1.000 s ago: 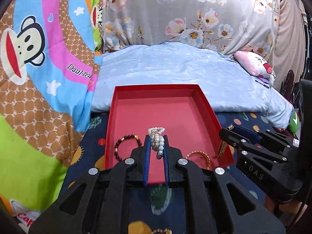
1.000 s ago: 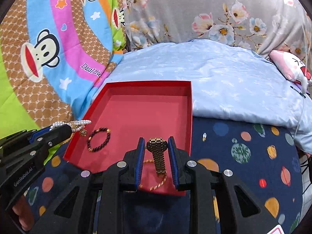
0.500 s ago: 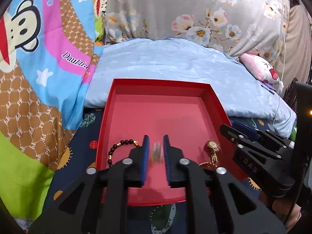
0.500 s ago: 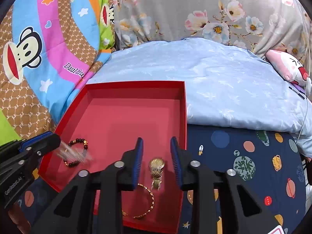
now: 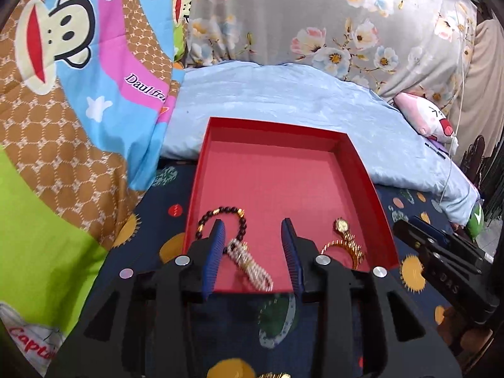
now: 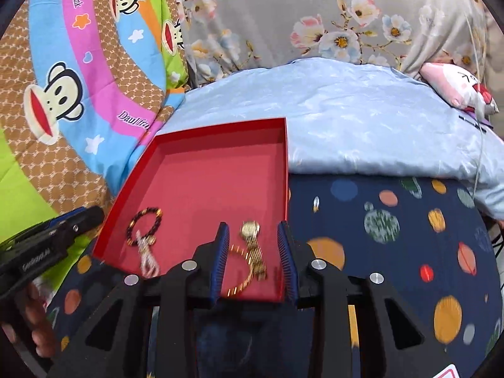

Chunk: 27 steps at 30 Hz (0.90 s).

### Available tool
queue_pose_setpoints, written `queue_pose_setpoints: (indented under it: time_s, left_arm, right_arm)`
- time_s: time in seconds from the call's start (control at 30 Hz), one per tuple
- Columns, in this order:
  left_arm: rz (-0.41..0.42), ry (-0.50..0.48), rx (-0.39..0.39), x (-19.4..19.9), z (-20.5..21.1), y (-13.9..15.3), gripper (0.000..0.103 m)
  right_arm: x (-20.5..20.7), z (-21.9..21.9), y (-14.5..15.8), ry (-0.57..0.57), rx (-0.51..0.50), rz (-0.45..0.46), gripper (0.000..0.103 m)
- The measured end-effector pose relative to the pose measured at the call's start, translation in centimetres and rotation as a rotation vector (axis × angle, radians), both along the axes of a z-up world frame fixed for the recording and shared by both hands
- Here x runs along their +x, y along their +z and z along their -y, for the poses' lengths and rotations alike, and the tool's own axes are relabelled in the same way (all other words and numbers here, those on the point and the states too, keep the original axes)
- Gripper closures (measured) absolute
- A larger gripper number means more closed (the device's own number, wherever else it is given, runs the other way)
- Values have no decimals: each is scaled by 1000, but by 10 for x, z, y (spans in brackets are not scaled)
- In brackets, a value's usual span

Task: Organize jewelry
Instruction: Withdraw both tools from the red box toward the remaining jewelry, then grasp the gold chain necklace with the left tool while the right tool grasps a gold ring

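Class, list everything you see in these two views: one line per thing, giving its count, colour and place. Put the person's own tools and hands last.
Box: 1, red, on the planet sheet.
Bead bracelet: 1, dark with gold beads, box's near left.
Pearl strand: 1, white, box's near edge, overlapping the bead bracelet.
Watch: 1, gold, box's near right.
Bangle: 1, gold, under the watch's strap.
Planet sheet: 1, navy, under the box.
Blue quilt: 1, pale blue, behind the box.
Monkey blanket: 1, multicoloured, left.
Plush: 1, pink and white, far right.
Left gripper: black, blue pads, open.
Right gripper: same, open.
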<state>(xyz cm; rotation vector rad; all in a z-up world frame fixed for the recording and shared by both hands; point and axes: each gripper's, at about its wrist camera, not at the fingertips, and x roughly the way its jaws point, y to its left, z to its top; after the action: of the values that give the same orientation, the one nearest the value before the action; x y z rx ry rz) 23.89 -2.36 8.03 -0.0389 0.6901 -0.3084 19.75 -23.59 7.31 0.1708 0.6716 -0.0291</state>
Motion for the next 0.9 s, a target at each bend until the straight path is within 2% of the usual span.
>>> queue_pose_setpoints:
  time_s: [0.13, 0.33, 0.47, 0.63, 0.9]
  left_arm:
    - [-6, 3, 29, -22, -5, -3, 63]
    - [-33, 1, 41, -60, -15, -12, 63]
    - [-70, 15, 21, -84, -27, -23, 59]
    - [-123, 37, -12, -108, -40, -39, 58]
    - [-168, 24, 5, -134, -44, -60, 58]
  right_arm:
    - [-28, -2, -5, 1, 29, -21, 72]
    - [-69, -2, -14, -13, 68, -57, 72]
    - [-99, -8, -21, -18, 52, -77, 72]
    - [-129, -12, -33, -29, 44, -112, 72]
    - [-160, -16, -54, -36, 38, -161, 72]
